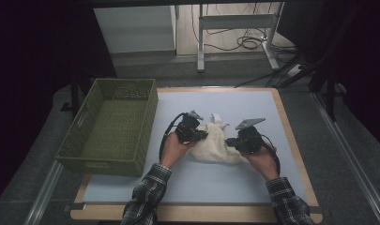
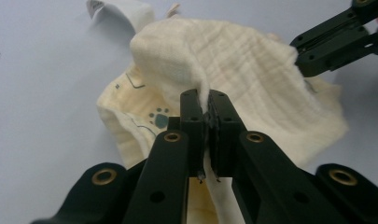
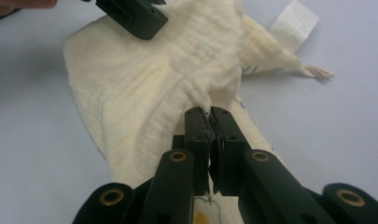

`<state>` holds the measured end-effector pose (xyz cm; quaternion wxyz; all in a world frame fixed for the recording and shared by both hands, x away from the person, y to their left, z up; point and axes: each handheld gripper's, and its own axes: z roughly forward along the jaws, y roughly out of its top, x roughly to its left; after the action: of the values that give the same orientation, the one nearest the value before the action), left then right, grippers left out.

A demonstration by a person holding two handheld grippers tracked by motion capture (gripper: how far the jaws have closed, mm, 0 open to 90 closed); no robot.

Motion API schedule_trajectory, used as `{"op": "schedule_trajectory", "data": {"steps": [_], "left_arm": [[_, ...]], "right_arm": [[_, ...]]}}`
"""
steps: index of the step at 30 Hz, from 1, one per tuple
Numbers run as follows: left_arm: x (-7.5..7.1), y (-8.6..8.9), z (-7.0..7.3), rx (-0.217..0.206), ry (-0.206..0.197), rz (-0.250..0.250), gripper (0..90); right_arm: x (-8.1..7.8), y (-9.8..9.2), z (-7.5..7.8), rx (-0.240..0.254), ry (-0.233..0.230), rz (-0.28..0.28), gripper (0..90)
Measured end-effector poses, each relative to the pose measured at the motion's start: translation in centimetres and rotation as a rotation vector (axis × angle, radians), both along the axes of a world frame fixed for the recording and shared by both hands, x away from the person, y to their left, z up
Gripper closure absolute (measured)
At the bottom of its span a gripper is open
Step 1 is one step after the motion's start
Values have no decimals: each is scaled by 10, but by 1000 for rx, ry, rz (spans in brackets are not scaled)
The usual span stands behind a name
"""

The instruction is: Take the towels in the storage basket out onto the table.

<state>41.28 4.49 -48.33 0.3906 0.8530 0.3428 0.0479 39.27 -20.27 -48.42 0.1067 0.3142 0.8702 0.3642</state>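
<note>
Item: cream cloth (image 1: 216, 143), crinkled gauze weave, small paw print, white label at far edge; lies mid-table on pale blue mat (image 1: 253, 105), bunched betw. both grippers. 
L gripper (image 1: 200, 134): jaws closed, pinching a raised fold of cloth. 
R gripper (image 1: 231, 142): jaws closed, pinching opposite fold. 
Nearby: green woven basket (image 1: 91, 125), rectangular, at table's left edge, well apart from cloth. Nothing blocking.

To your left the green basket (image 1: 110, 126) walls off that side of the table (image 1: 253, 101), standing near your left gripper (image 1: 202, 134). Between your two grippers the cream cloth (image 1: 216, 143) takes the gap. Beyond the cloth, in front of you and right of your right gripper (image 1: 231, 141), the surface lies bare.
</note>
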Motion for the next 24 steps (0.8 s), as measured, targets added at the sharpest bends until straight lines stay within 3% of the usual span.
{"op": "schedule_trajectory", "data": {"steps": [2, 3, 8, 12, 14, 16, 19, 21, 24], "left_arm": [[-14, 8, 9, -29, -35, 0, 861], [-14, 8, 9, -29, -35, 0, 861], [-46, 20, 15, -47, -84, -11, 858], [-73, 28, 4, -57, -79, -22, 850], [-85, 32, -4, -58, -64, -26, 846], [-98, 36, -15, -55, -38, -40, 840], [-113, 46, -28, -53, 2, -56, 778], [-119, 53, -27, -61, -4, -32, 648], [-121, 64, -13, -78, -47, 16, 593]], "right_arm": [[-10, -2, 7, 10, -30, 24, 865], [-10, -2, 7, 10, -30, 24, 865], [-34, -5, 21, 57, -53, 79, 864], [-56, -5, 21, 61, -58, 123, 864], [-71, -5, 13, 68, -37, 151, 863], [-75, -5, 9, 67, -28, 161, 861], [-87, -7, -1, 60, -6, 182, 810], [-91, -11, -2, 46, -14, 171, 770], [-90, -22, 1, 36, -30, 130, 740]]}}
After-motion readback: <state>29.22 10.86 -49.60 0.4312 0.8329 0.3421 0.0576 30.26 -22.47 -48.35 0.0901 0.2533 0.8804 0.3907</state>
